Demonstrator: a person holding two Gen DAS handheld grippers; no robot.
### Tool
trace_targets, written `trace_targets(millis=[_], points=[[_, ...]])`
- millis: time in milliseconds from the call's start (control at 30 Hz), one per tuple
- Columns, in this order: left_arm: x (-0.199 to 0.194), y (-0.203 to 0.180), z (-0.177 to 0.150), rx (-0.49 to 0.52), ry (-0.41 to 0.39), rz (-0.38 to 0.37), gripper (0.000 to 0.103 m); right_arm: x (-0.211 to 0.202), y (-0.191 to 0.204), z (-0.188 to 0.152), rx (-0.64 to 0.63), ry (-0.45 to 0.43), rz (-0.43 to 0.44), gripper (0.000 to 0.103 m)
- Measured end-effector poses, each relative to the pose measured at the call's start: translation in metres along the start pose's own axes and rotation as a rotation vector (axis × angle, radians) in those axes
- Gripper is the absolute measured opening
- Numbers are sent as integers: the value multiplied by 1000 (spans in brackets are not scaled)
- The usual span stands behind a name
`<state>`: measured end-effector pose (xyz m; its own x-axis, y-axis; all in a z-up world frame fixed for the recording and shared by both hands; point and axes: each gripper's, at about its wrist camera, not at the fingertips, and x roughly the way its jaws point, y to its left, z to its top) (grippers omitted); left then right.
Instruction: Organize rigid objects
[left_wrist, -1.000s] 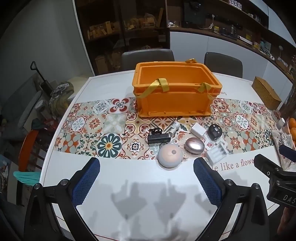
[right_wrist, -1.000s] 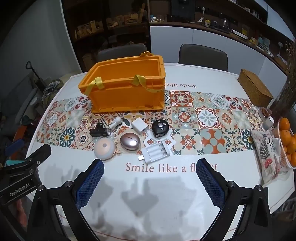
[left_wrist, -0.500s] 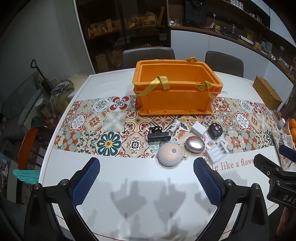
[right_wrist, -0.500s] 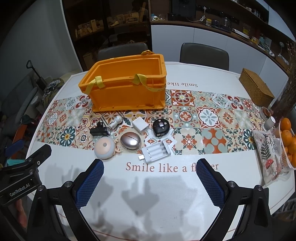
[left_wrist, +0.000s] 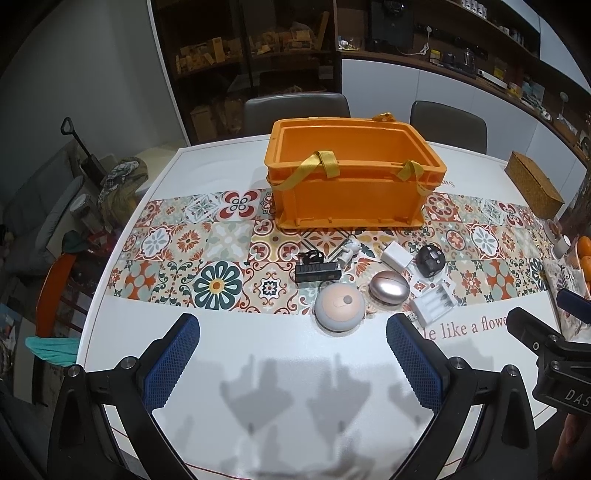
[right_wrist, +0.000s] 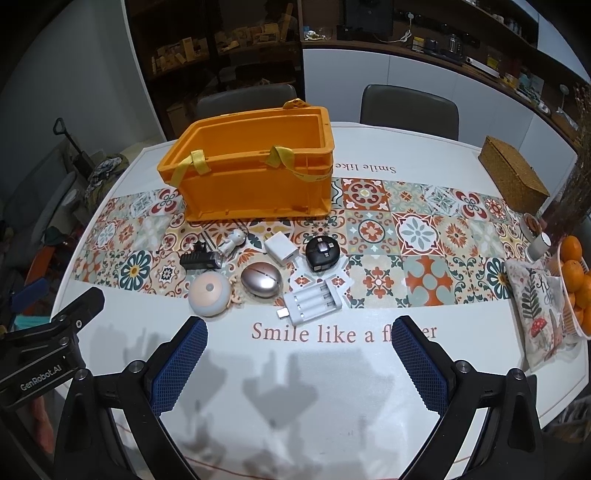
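Before you, the white table (right_wrist: 332, 369) carries a tiled runner (right_wrist: 424, 236); on it rest the orange crate (right_wrist: 255, 181), small gadgets, a wicker box (right_wrist: 513, 181).

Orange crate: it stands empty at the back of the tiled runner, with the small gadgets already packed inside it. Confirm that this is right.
Not quite. The orange crate does stand empty on the tiled runner, but the gadgets are not inside it. The white charger cube, metallic egg-shaped case and battery charger lie on the table in front of it, as the right wrist view shows.

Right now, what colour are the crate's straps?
Yellow straps on the orange crate; clearest in the right wrist view.
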<state>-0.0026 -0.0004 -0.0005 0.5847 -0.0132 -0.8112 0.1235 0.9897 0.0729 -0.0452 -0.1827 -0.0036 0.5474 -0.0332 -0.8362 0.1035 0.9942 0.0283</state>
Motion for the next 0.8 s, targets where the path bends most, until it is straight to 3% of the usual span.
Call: trace_targets(millis=[800], points=[[3, 1, 0, 0, 6, 3, 103, 2, 1, 0, -4, 4, 6, 101]])
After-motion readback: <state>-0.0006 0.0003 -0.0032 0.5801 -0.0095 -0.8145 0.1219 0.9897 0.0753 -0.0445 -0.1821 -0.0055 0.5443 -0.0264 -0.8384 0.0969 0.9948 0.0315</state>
